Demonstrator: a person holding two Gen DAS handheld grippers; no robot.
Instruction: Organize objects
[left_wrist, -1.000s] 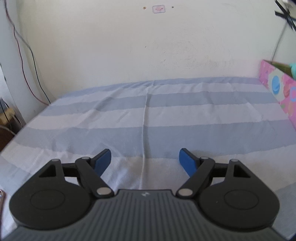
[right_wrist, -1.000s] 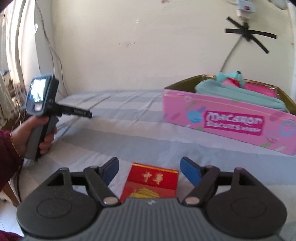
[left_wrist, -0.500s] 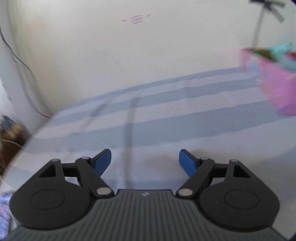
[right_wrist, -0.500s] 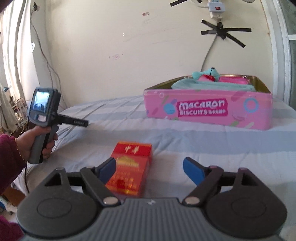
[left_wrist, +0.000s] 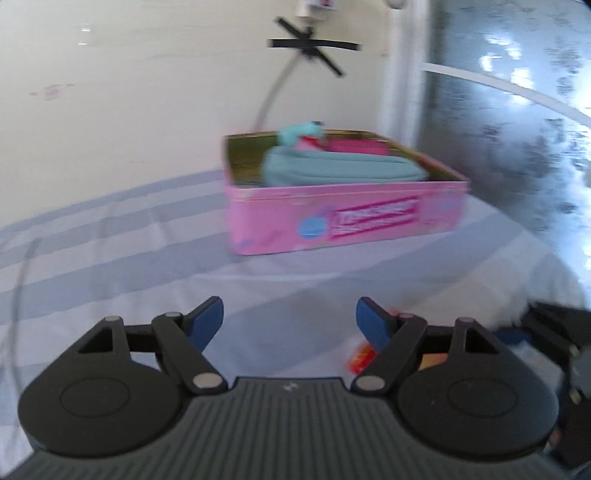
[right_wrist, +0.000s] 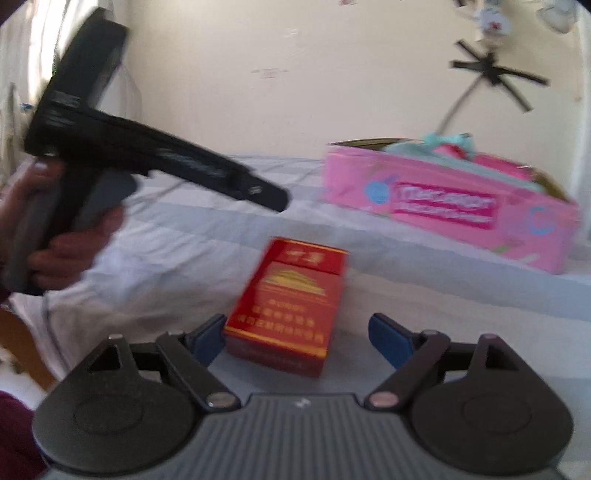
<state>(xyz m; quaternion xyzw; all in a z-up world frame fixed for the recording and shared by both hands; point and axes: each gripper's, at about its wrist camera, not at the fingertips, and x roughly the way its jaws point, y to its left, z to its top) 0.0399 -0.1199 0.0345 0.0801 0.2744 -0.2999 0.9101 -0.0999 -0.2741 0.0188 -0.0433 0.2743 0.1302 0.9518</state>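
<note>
A red box (right_wrist: 291, 299) with gold print lies flat on the striped sheet. Its near end sits between the fingers of my right gripper (right_wrist: 297, 325), whose jaws are opening. The left pad (right_wrist: 208, 338) is close beside the box, with a gap on the right. Behind it stands an open pink biscuit tin (right_wrist: 443, 206) holding a folded teal cloth (left_wrist: 343, 166). My left gripper (left_wrist: 290, 317) is open and empty, facing the pink tin (left_wrist: 343, 221). A hand (right_wrist: 74, 236) holds that left gripper (right_wrist: 166, 162) up at the left. A corner of the red box (left_wrist: 360, 360) shows behind its right finger.
A blue and white striped sheet (left_wrist: 110, 258) covers the bed. A cream wall with a cable taped on it (right_wrist: 491, 70) runs behind the tin. A patterned glass pane (left_wrist: 517, 129) stands right of the tin. The bed's edge (right_wrist: 33, 332) drops off at the left.
My left gripper has swung right, from the bare sheet to face the pink tin, and come closer to the right one. My right gripper's jaws have widened around the red box.
</note>
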